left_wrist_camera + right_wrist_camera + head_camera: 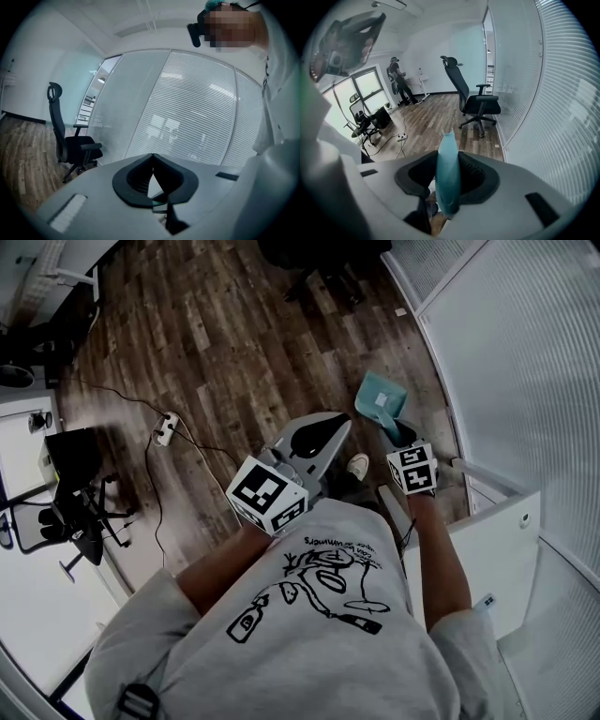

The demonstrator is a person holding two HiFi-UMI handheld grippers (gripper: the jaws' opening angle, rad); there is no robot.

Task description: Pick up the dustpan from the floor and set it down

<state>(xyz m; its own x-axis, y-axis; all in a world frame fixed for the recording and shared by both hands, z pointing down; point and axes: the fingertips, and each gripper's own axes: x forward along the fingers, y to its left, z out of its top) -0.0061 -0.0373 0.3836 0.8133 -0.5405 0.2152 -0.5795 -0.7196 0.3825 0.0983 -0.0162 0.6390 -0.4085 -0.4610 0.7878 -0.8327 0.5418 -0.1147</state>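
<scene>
Right gripper view: right gripper (449, 183) clamps dustpan (447, 159), its length running straight ahead, clear of floor (440, 115); left gripper (152, 174) closed, empty.

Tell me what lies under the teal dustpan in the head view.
Only wooden floor shows below and around the dustpan, which the right gripper holds off the ground. The patch directly beneath it cannot be seen, because the pan itself covers it.
</scene>
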